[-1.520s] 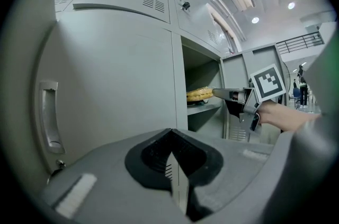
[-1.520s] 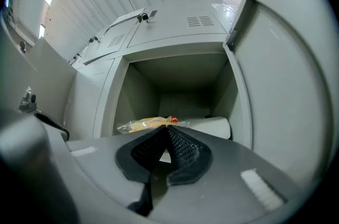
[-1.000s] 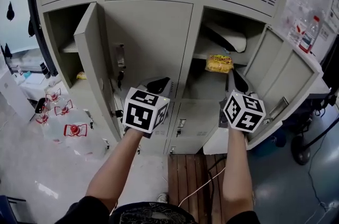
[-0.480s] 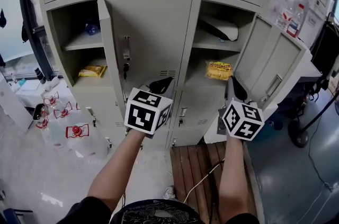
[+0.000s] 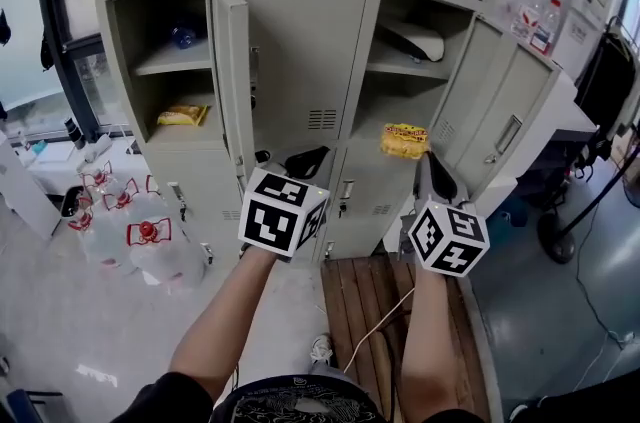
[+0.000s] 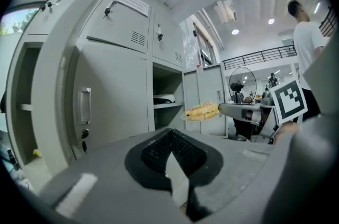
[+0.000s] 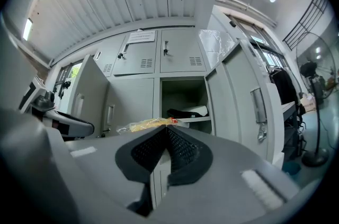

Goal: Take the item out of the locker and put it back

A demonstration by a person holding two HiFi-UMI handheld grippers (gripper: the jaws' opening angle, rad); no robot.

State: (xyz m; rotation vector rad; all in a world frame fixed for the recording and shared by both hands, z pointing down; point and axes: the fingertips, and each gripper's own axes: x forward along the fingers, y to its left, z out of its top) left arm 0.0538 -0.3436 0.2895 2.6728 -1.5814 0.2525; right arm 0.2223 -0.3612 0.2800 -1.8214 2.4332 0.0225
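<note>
**Lt of frame, head view:** clear plastic water bottles w/ red labels (image 5: 140, 246) are stood on the floor. Above them is the grey steel locker bank (image 5: 300, 41). Its lt open compartment (image 5: 125, 61) holds a blue bottle (image 5: 182, 36) on the upper shelf and a second yellow packet (image 5: 183, 115) below.

**Centre:** the left gripper (image 5: 300, 161) is held before the closed middle door. Its jaws are closed together w/ nothing between them.

**Rt of centre:** the yellow crinkled snack packet (image 5: 404, 140), the task item, is outside the locker. It is pinched by one edge in the closed right gripper (image 5: 424, 161), just in front of the rt open compartment (image 5: 405, 71). A white-and-black object (image 5: 412, 39) lies on that compartment's upper shelf.

**Step in hand (judged):** removal is done and return is pending. The pinch is best kept firm, since only an edge is held. The packet should be carried level onto the lower shelf, kept clear of the open door at rt, and released only once it rests.

**View differences:**
- Head view only: lt compartment contents and floor bottles.
- Right gripper view only: pads shown meeting on the packet's edge.
- Left gripper view only: packet seen side-on at mid-rt, plus a person in a white shirt (image 6: 307, 43) at upper rt.
</note>
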